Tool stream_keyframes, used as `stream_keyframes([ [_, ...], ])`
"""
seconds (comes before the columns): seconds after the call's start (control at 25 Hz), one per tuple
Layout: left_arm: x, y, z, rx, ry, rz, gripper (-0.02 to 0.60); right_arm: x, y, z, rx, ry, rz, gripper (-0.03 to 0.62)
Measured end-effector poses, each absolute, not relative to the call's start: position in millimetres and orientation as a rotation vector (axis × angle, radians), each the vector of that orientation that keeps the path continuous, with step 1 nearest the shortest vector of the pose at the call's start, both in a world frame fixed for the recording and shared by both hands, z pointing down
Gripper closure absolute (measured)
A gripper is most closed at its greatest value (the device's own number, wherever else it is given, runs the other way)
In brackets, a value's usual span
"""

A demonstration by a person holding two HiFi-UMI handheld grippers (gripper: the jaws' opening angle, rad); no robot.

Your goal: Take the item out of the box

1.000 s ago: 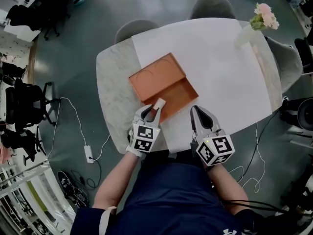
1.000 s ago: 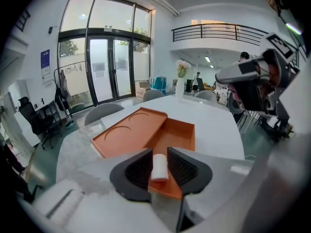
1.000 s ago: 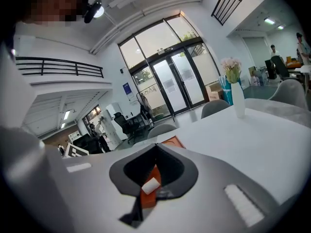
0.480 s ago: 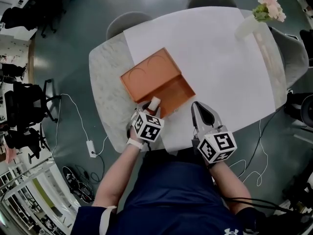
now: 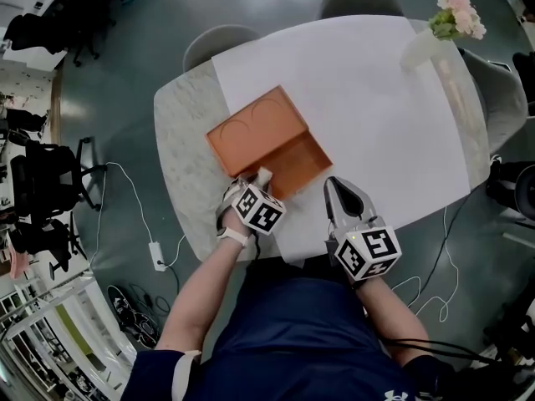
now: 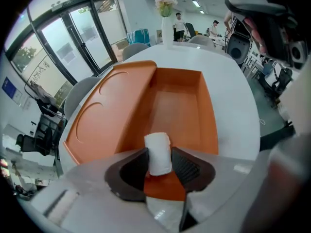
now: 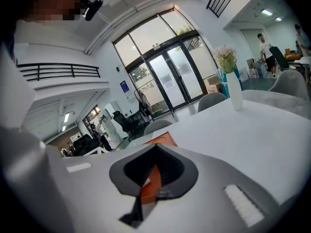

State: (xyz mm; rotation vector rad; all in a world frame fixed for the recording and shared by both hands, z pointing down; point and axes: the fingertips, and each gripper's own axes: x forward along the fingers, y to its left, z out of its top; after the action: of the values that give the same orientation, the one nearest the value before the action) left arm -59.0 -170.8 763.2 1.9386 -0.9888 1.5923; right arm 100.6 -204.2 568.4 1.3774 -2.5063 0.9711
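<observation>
Item: a small white roll (image 6: pixel 158 147), probably rolled cloth or paper; the material cannot be confirmed. It sits at the near end of the open orange box (image 6: pixel 181 108), over the orange bottom close to the near wall. The lid (image 6: pixel 109 115) lies flat to the left of the tray. The box rests on the white table (image 6: pixel 235 106).

Left gripper (image 6: pixel 160 154): points steeply down with its jaws either side of the roll. The jaws have just been opening. The roll stands between them, pads just beside its flanks, and it shows no dent or squeeze. Judgement: loose, not a firm hold.

Right gripper (image 7: pixel 155 149): jaws closed, empty, parked over the table edge to the right of the box.

Handling estimate:
- Light; one gripper is enough.
- Soft, so it will give under the pads. It needs a moderate squeeze only, but enough closure to take up that give.
- Matte surface, so slip is unlikely.
- Not fragile.
- Round body, so it may roll or tip if nudged by one pad first.

Hold point: across the middle of the roll, pads on opposite curved sides, clear of the box wall.
</observation>
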Motion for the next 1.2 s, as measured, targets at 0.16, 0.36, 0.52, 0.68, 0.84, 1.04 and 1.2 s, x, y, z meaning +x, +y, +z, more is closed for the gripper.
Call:
stream_keyframes([
  [0.16, -57, -171, 764, 1.963, -0.987, 1.565, 0.426, 100, -201, 565, 1.382, -2.516, 0.951, 0.592],
  [0.36, -54, -168, 750, 2.003, -0.996, 1.427, 0.430, 99, -192, 554, 1.397, -2.523, 0.919, 0.592],
  [0.52, -51, -170, 726, 2.067, -1.040, 1.344, 0.430, 97, -185, 546, 1.411, -2.526, 0.900, 0.592],
  [0.68, -49, -173, 699, 2.128, -1.074, 1.276, 0.430, 89, -180, 539, 1.404, -2.538, 0.876, 0.592],
  [0.84, -57, -183, 676, 2.160, -1.115, 1.241, 0.430, 85, -180, 530, 1.400, -2.553, 0.848, 0.592],
  [1.04, -80, -202, 658, 2.160, -1.185, 1.200, 0.430, 81, -182, 524, 1.397, -2.560, 0.824, 0.592],
  [1.2, -97, -218, 649, 2.154, -1.230, 1.186, 0.430, 79, -182, 522, 1.395, -2.556, 0.814, 0.592],
])
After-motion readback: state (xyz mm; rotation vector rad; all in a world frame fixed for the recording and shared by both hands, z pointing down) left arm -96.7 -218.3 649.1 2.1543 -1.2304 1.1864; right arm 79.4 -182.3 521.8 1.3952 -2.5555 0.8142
